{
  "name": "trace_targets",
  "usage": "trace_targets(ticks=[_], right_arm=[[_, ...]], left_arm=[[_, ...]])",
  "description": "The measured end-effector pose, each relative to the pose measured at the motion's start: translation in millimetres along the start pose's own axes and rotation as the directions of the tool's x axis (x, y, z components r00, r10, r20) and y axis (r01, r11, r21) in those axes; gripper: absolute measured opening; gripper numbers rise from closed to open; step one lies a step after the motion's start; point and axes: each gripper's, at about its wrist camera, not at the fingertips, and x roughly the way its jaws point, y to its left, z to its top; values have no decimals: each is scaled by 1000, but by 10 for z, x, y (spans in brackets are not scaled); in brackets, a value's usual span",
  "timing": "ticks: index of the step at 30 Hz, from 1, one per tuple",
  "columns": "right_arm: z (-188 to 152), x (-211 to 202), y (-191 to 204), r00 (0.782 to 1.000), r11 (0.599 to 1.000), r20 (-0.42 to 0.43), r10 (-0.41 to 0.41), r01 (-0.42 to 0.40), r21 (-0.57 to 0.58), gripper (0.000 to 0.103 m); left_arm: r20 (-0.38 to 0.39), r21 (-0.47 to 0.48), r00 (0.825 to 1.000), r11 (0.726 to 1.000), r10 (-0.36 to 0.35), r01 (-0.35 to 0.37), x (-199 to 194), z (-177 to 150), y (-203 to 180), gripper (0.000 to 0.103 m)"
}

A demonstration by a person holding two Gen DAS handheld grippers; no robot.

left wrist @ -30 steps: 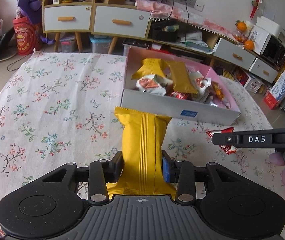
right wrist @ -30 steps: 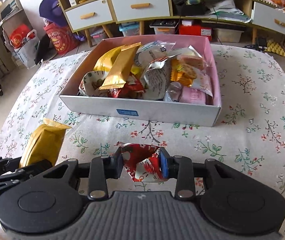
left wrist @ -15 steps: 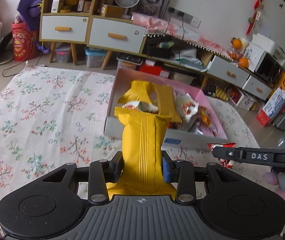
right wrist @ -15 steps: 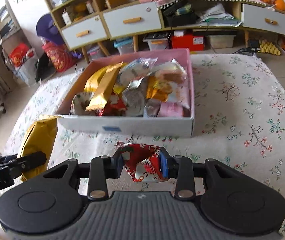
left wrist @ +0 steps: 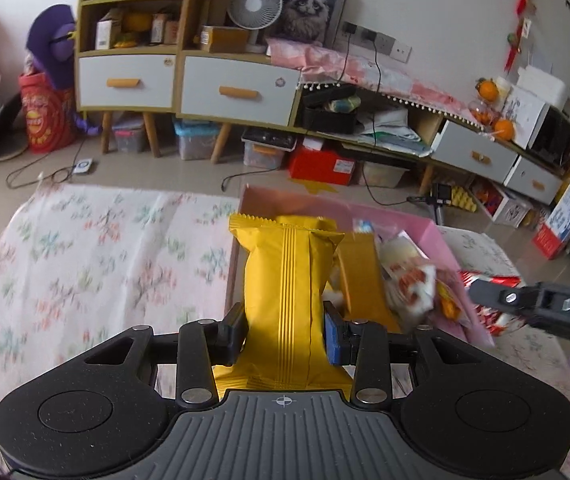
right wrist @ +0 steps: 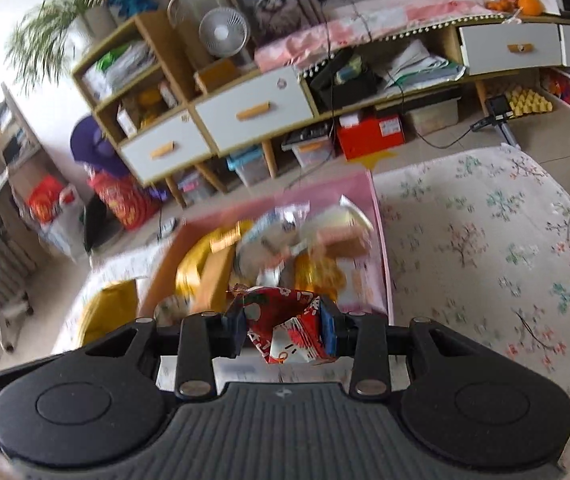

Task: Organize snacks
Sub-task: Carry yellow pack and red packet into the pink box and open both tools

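My left gripper (left wrist: 284, 334) is shut on a tall yellow snack bag (left wrist: 285, 280), held upright above the near left part of the pink box (left wrist: 437, 236). The box holds several wrapped snacks, among them a gold bar packet (left wrist: 361, 280). In the right wrist view my right gripper (right wrist: 283, 330) is shut on a crumpled red and white snack packet (right wrist: 285, 320), raised over the near edge of the same pink box (right wrist: 383, 240). The right gripper's arm (left wrist: 541, 306) shows at the right of the left wrist view, with the red packet (left wrist: 489, 280) at its tip. The yellow bag (right wrist: 107, 312) appears blurred at the left.
A flowered tablecloth (left wrist: 85, 264) covers the table (right wrist: 505, 248) on both sides of the box. Beyond the table stand white-drawered cabinets (left wrist: 189, 88), a small fan (left wrist: 255, 4), storage bins on the floor and a red box (left wrist: 323, 164).
Both grippers have lifted and moved forward over the pink box, each still holding its snack. The right gripper has rolled, so its view now tilts.
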Motion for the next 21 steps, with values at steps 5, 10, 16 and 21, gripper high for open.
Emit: trace_targets(ticks=[5, 10, 16, 21], right_arm=[[163, 133, -60, 999, 1000, 45, 8, -9, 18, 33], [249, 260, -154, 998, 1000, 64, -6, 4, 27, 33], [271, 388, -205, 997, 998, 73, -2, -3, 66, 33], [251, 486, -205, 998, 997, 62, -8, 4, 72, 34]], left_arm=[[-16, -7, 999, 999, -36, 36, 287, 190, 60, 36], [-12, -17, 998, 998, -59, 59, 464, 288, 99, 36], [-23, -35, 997, 997, -71, 70, 663, 280, 135, 37], [16, -11, 997, 997, -72, 72, 666, 247, 126, 44]])
